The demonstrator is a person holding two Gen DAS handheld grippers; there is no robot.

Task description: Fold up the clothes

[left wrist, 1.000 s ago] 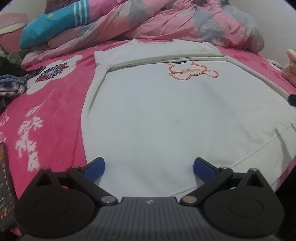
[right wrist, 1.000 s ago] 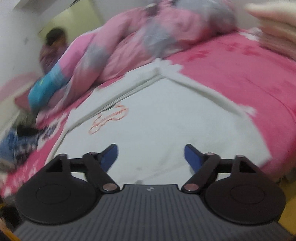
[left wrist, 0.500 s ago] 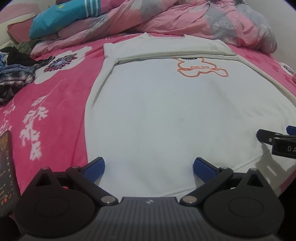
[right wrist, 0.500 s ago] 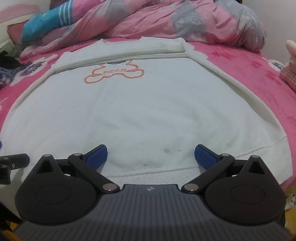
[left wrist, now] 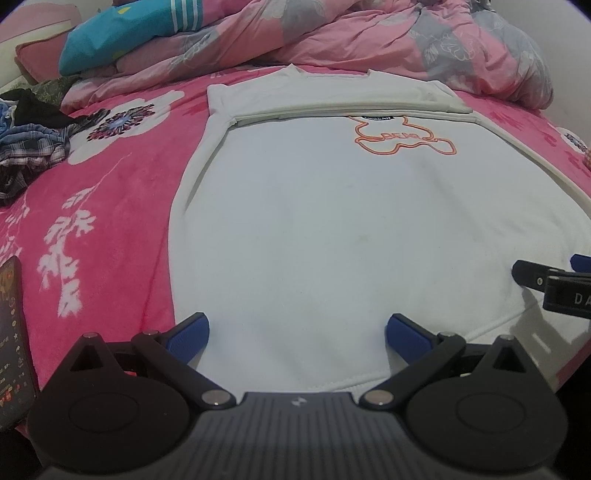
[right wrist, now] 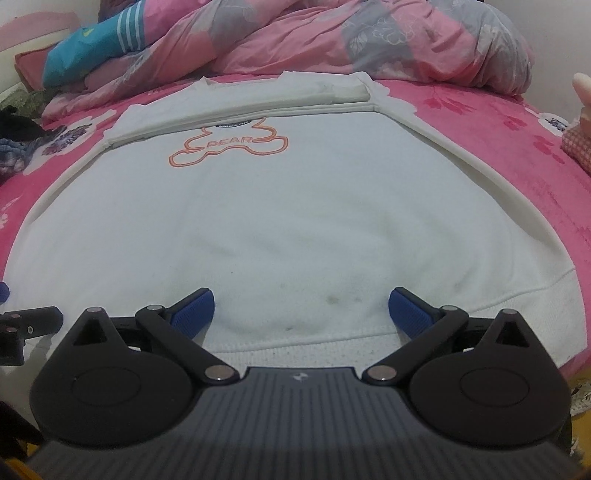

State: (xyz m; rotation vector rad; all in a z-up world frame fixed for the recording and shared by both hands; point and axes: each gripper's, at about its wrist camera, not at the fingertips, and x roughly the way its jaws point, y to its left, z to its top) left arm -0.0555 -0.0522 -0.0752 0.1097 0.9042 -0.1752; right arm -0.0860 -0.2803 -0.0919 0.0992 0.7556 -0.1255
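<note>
1. one white sweatshirt (left wrist: 332,229) lies flat on the bed (left wrist: 122,206), hem near, collar far. it carries one orange bear outline (left wrist: 402,138) at the chest, with small lettering inside it.
2. both sleeves are folded in: one band of cloth runs across the far end of the sweatshirt above the print, and one narrow fold runs down each side edge.
3. two grippers are in play. the left gripper (left wrist: 297,328) hangs over the near left part of the hem, its two blue pads wide apart with only flat cloth between them, nothing clamped.
4. the right gripper (right wrist: 301,308) hangs over the near right part of the hem; its jaws have just been opening and now stand spread wide, gripping nothing. a few faint dark spots mark the cloth between its pads.
5. each gripper shows at the edge of the other's view, so they sit side by side along the hem, apart.
6. one rumpled pink and grey duvet (left wrist: 369,40) fills the far side of the bed, with one turquoise striped garment (left wrist: 122,33) on its left end.
7. one heap of dark and checked clothes (left wrist: 29,144) sits at the far left.
8. one phone (left wrist: 13,332) lies at the near left edge, screen lit.
</note>
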